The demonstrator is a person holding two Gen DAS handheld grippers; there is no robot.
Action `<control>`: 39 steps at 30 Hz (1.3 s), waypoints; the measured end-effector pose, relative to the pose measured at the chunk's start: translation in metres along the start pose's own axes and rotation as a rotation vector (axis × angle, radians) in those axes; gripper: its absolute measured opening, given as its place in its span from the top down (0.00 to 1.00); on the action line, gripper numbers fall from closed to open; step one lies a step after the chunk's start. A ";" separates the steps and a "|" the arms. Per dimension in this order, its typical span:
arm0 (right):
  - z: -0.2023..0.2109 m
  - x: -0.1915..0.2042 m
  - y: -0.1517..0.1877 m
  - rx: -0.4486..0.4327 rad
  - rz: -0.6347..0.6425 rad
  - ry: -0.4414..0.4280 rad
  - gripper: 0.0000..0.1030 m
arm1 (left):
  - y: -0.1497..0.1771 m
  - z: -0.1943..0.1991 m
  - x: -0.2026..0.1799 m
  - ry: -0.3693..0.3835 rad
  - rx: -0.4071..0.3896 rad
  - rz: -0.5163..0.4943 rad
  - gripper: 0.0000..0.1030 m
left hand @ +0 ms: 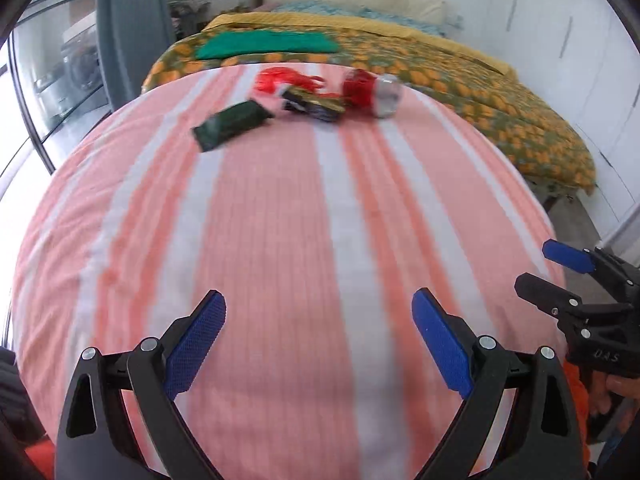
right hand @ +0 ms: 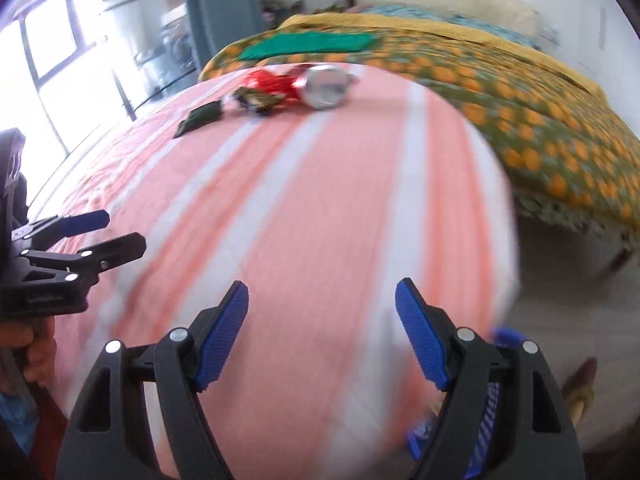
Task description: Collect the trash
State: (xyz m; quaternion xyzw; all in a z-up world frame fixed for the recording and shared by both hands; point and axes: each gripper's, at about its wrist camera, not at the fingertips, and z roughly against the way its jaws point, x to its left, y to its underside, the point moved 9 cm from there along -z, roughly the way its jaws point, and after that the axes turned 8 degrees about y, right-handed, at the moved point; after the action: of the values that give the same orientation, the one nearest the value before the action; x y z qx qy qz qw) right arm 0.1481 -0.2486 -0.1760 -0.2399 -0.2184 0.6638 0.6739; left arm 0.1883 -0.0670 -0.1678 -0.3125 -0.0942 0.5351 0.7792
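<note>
Only legible writing: "D.A.S" moulded on the black body of the right tool [left hand: 560, 276], seen at the right edge of the left wrist view. Wrapper prints too blurred to read.

Left tool [left hand: 319, 312] is released, jaws spread wide, nothing between the blue ribbed pads [left hand: 196, 340]. Right tool [right hand: 322, 304] is likewise released and empty, pads apart. Left tool [right hand: 104, 232] also shows at the left edge of the right wrist view, a hand [right hand: 28, 344] below it.

Trash sits in a cluster at the far end of the pink-and-white striped bed cover [left hand: 280, 240], well apart from both tools: a flat dark green wrapper [left hand: 230, 124], a dark crumpled wrapper [left hand: 314, 104] beside it, a red crinkled plastic piece [left hand: 280, 78] behind, and a red and silver can [left hand: 372, 90] lying on its side, its silver end toward the right wrist camera.

Broad bare stretch of ribbed, woven cover between tools and trash. Cover drops off at the right edge to the floor [right hand: 560, 312]. Beyond the trash is an orange-flowered green bedspread [left hand: 500, 108] with a flat green cloth [left hand: 264, 44] on it. A blue slatted basket [right hand: 486, 408] shows under the right tool, partly hidden.
</note>
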 end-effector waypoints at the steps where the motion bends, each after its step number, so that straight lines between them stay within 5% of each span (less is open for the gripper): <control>1: -0.007 0.009 -0.008 0.007 0.010 -0.007 0.28 | -0.005 0.000 0.011 -0.023 0.000 0.005 0.10; 8: -0.035 0.052 -0.033 0.020 0.084 -0.005 0.28 | -0.032 0.006 0.049 -0.054 -0.033 -0.013 0.09; 14: -0.056 0.061 -0.036 0.021 0.112 0.001 0.23 | -0.059 -0.047 0.090 0.008 0.072 0.026 0.08; 21: -0.057 0.059 -0.036 0.017 0.105 -0.007 0.21 | -0.105 -0.085 0.112 0.001 0.060 -0.112 0.05; 29: -0.058 0.060 -0.036 0.018 0.105 -0.007 0.20 | -0.144 -0.110 0.121 0.039 0.048 -0.133 0.06; 31: -0.058 0.061 -0.036 0.018 0.106 -0.007 0.20 | -0.145 -0.109 0.118 0.028 0.039 -0.152 0.20; 33: -0.058 0.060 -0.036 0.018 0.106 -0.006 0.20 | -0.145 -0.104 0.109 0.054 0.021 -0.186 0.54; 39: -0.058 0.060 -0.037 0.018 0.103 -0.010 0.20 | -0.134 -0.091 0.110 0.047 0.010 -0.086 0.65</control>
State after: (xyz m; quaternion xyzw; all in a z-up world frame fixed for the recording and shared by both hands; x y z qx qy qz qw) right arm 0.2139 -0.1905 -0.2008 -0.2416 -0.2032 0.7009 0.6396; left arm 0.3813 -0.0347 -0.1811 -0.3165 -0.0864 0.4941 0.8051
